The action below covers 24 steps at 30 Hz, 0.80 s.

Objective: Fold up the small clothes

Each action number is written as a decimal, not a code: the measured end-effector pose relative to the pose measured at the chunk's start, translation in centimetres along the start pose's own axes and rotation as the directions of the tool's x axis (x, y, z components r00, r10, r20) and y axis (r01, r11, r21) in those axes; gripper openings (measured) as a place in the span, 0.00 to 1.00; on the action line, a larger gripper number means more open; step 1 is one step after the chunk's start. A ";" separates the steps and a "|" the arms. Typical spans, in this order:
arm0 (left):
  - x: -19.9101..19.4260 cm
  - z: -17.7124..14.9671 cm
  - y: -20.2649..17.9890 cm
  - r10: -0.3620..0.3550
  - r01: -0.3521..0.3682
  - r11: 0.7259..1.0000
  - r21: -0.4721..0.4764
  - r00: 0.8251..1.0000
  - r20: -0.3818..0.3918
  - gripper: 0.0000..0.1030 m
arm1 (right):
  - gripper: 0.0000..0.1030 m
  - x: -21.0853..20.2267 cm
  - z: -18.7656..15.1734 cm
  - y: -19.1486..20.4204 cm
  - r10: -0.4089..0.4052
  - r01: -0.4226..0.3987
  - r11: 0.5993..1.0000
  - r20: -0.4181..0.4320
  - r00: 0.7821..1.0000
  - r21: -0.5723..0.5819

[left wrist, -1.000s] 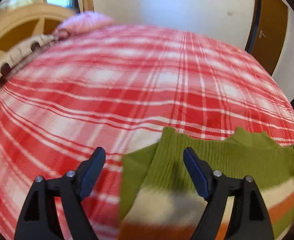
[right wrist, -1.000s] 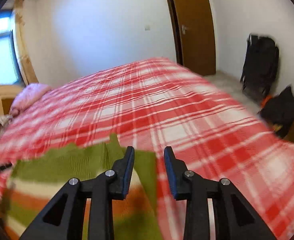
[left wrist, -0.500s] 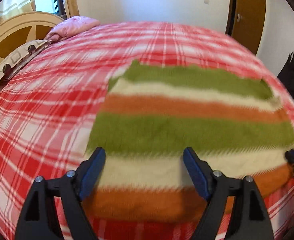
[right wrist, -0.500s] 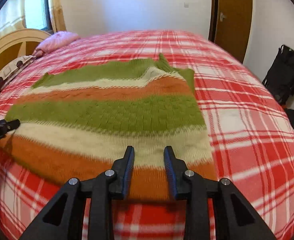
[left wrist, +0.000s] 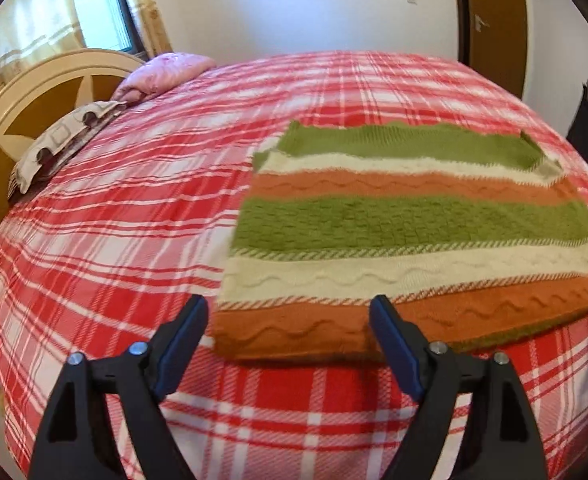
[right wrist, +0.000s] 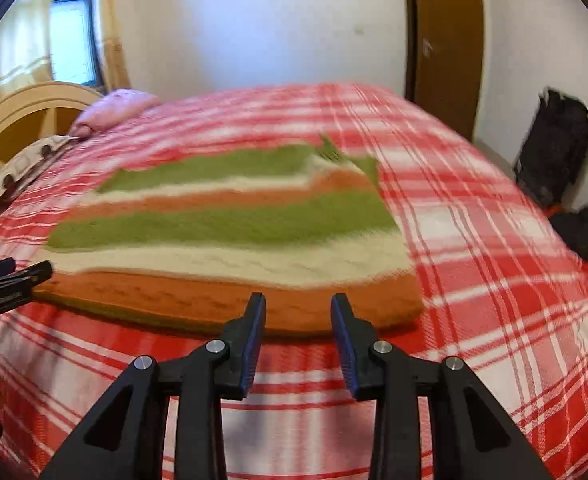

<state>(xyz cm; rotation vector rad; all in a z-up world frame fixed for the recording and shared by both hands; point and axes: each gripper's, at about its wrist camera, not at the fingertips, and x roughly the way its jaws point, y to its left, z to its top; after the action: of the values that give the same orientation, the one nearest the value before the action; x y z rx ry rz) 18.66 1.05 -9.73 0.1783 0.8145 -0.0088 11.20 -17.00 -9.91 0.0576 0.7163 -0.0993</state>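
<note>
The striped sweater [left wrist: 410, 232] lies flat and folded on the red plaid bedspread [left wrist: 126, 240], its bands of green, cream and orange running across both views. Its near orange edge is a thick fold facing the tools, with a green layer showing underneath.

The left tool [left wrist: 290, 344] hovers at the sweater's near left corner. Its jaws are wide apart and opening, with nothing clamped. The right tool [right wrist: 299, 330] sits just short of the near edge toward the right corner. Its jaws are narrowly apart and opening, and no cloth is between them.

Bare bedspread surrounds the sweater on every side. A pink pillow [left wrist: 166, 72] and a patterned pillow [left wrist: 62, 140] lie well apart by the headboard [left wrist: 26, 96].
</note>
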 end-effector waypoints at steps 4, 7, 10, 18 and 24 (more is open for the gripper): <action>-0.2 0.1 0.8 -0.002 0.002 0.999 -0.049 1.000 0.011 0.89 | 0.34 2.2 0.6 3.0 0.082 -0.082 0.997 -0.043 0.996 0.006; 0.1 0.1 0.9 0.012 -0.012 0.999 -0.048 1.000 -0.001 0.89 | 0.34 4.2 0.1 4.9 0.139 -0.137 0.990 -0.094 0.986 0.022; 0.5 -0.1 1.0 0.023 -0.024 0.999 -0.038 1.000 -0.015 0.89 | 0.35 5.1 -1.2 6.1 0.101 -0.105 0.994 -0.088 0.991 -0.036; 1.4 -0.7 1.9 0.013 -0.016 0.997 -0.073 0.999 -0.041 0.89 | 0.38 4.9 -1.9 6.0 0.130 -0.133 0.990 -0.051 0.990 -0.055; 0.9 -1.8 6.9 -0.126 0.121 0.932 -0.342 0.992 0.006 0.89 | 0.68 4.9 -2.4 7.4 0.167 -0.172 0.977 -0.051 0.985 -0.125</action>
<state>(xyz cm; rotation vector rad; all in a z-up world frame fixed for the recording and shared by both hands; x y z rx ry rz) 18.47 8.25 -10.51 -0.2024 0.8296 0.0156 14.14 -9.74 -14.74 -0.0032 0.7535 0.1116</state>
